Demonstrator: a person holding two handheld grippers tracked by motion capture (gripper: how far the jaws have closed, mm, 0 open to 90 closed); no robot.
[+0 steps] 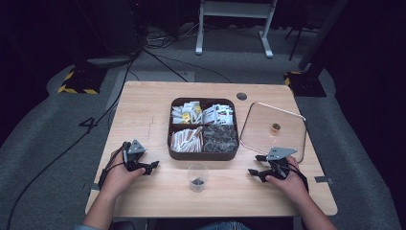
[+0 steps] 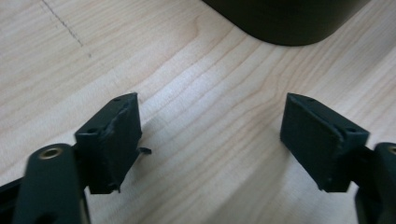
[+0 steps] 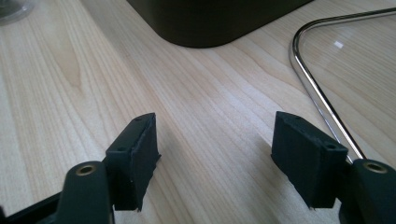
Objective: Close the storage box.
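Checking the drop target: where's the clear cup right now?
High view: the clear cup stands on the table near its front edge, just in front of the dark compartment tray, between the left gripper and right gripper.

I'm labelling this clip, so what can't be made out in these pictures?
- Dark bit in the clear plastic cup: high view, too small to identify.
- Packets in the dark four-compartment tray: high view, print too small and blurred.
- Tray's contents: both gripper views, cut off by the top edge.
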